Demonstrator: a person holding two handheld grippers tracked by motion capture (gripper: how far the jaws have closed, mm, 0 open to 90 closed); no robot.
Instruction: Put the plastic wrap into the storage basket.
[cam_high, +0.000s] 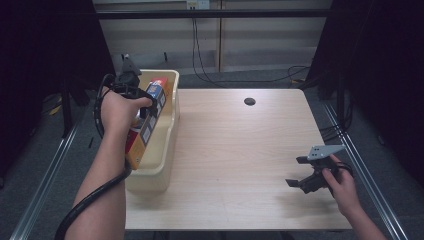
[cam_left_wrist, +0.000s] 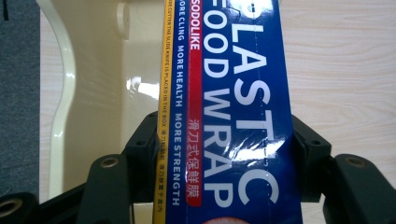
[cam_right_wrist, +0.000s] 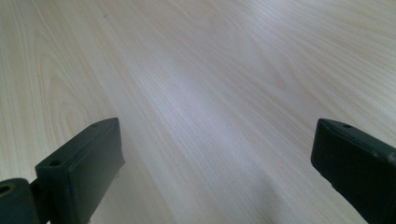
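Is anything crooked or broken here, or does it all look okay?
Nothing looks broken or spilled. The plastic wrap box sits tilted over the cream bin, one end up, but only because the left gripper is clamped on it. The right gripper is open above the bare table.

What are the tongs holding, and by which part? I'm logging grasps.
The left tongs clamp the plastic wrap box across its width, partway along its length, over the cream bin. The right tongs are open, holding nothing.
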